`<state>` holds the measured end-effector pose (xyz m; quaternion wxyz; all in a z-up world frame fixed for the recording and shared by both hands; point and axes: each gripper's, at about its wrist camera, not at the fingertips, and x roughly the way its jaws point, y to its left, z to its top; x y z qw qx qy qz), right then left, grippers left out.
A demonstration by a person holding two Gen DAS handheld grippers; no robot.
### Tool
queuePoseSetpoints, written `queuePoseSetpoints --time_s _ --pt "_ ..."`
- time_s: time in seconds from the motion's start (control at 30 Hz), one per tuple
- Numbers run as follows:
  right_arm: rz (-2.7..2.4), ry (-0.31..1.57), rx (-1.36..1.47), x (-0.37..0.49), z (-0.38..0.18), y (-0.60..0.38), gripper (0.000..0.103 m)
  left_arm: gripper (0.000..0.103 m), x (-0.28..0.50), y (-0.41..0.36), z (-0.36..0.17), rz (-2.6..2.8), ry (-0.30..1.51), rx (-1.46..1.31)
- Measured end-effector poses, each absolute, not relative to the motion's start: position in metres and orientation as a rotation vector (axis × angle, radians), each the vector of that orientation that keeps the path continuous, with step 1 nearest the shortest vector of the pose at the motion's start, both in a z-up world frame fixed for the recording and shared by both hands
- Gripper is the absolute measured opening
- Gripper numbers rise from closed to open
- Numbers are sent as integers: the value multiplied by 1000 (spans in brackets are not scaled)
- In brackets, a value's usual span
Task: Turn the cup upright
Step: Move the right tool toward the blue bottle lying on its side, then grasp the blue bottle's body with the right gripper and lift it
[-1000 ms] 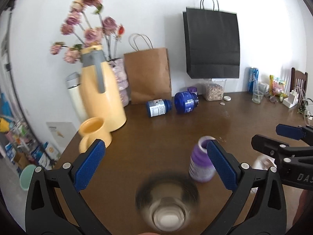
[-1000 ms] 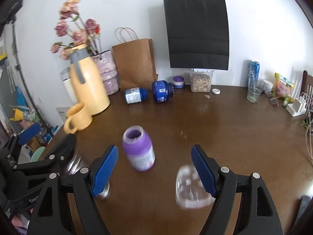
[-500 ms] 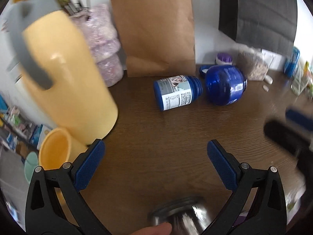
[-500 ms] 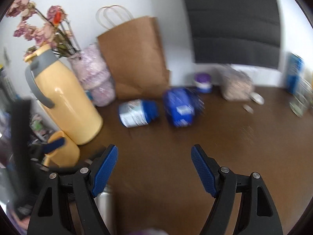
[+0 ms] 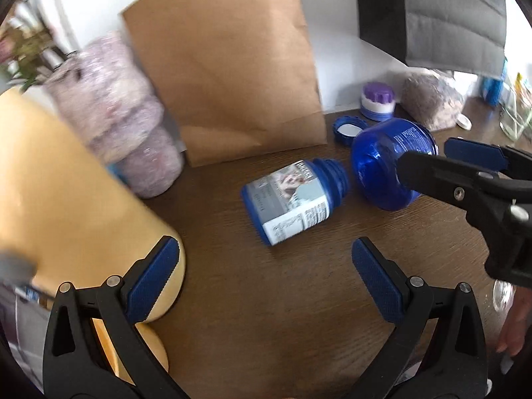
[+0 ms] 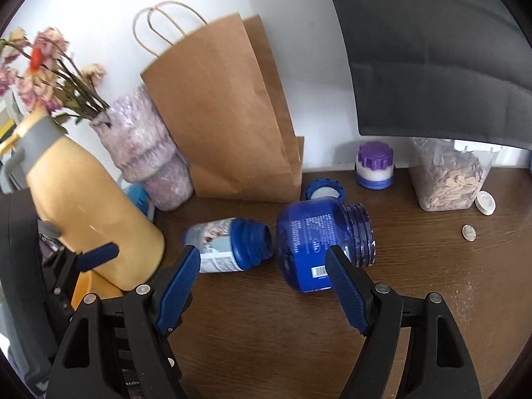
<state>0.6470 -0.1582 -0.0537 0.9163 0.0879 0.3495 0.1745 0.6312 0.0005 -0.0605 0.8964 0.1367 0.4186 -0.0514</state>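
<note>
While both claws hang wide open and empty above a brown table (image 6: 432, 259), two lidless blue containers lie on their sides near a brown paper bag (image 6: 226, 116); the left gripper (image 5: 266, 282) faces the small labelled jar (image 5: 292, 199), and the right gripper (image 6: 266, 286) frames the large blue jar (image 6: 316, 239). Which one counts as the cup I cannot tell; nothing is gripped or stood upright yet, so the flip appears wholly undone.

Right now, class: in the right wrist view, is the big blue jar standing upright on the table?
No, the big blue jar lies on its side on the table, its open mouth facing right.
</note>
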Motion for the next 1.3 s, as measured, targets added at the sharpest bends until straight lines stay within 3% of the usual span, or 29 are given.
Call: queuePoseSetpoints --time_s 0.27,0.37,0.7,0.73,0.87,1.0,1.1,1.23,1.3 --pt "377 836 193 666 -70 -175 81 102 689 -14 -85 -265 923 426" --pt "382 825 205 662 -66 -182 81 87 706 -20 -96 -321 979 462" --pt "408 798 172 638 -48 -187 81 83 692 -37 -88 -337 1055 463" --pt "414 798 173 635 -46 -188 81 73 684 -41 -86 -323 1053 479" --pt "423 787 166 619 -36 -193 81 58 651 -43 -76 -316 1061 497" --pt "425 792 146 599 -31 -194 81 59 629 -48 -76 -344 1042 563" --pt "445 803 135 583 -30 -194 81 71 615 -44 -77 -384 1081 540" --pt "450 836 136 573 -35 -194 81 70 618 -32 -90 -364 1132 511" --pt "456 856 143 572 -39 -194 81 62 624 -24 -98 -339 1163 460"
